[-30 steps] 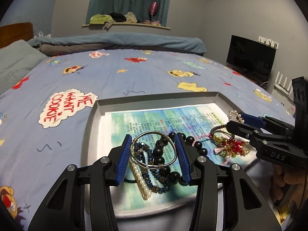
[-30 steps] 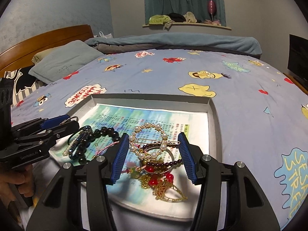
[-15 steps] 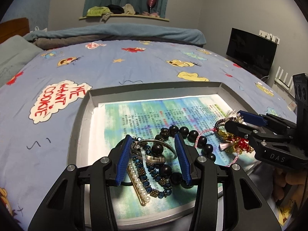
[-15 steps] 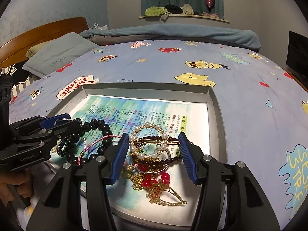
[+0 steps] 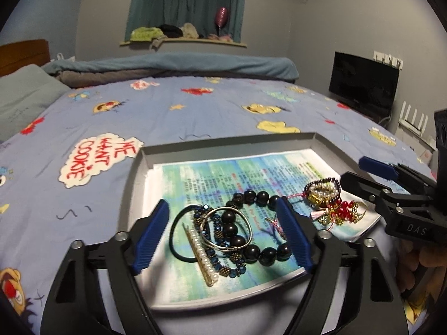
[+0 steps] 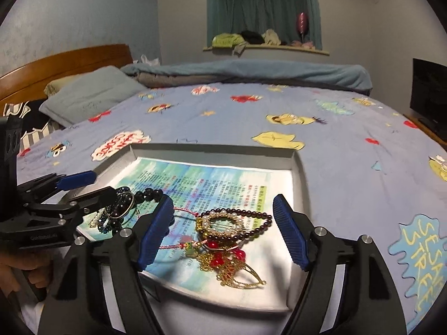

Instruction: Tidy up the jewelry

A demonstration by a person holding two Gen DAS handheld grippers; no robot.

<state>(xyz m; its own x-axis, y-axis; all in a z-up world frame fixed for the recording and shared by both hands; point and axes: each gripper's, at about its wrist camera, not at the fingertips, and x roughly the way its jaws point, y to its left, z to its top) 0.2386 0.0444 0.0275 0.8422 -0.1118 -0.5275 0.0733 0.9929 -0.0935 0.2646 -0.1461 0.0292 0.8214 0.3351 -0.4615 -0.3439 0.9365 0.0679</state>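
Observation:
A grey tray (image 5: 223, 141) lined with a printed sheet lies on the bed. My left gripper (image 5: 223, 240) is open, its jaws either side of a pile: a black bead bracelet (image 5: 252, 251), a silver bangle (image 5: 229, 229), a blue bead strand (image 5: 223, 270), a pearl clip (image 5: 204, 256) and a black hair tie (image 5: 174, 240). My right gripper (image 6: 222, 234) is open above a second pile: a pearl ring clip (image 6: 220, 222), a dark red bead bracelet (image 6: 251, 231) and gold chains with red beads (image 6: 234, 270). Each gripper shows in the other's view (image 5: 363, 176) (image 6: 92, 185).
The tray (image 6: 212, 149) sits on a blue cartoon-print bedspread (image 5: 195, 111). A pillow (image 6: 89, 97) and wooden headboard (image 6: 56, 61) lie to the left, a rolled quilt (image 5: 167, 67) at the far edge, a dark TV (image 5: 363, 86) at the right.
Both grippers have opened wider and drawn back and up from the jewelry. The silver bangle, earlier between the left jaws, now lies on the pile in the tray.

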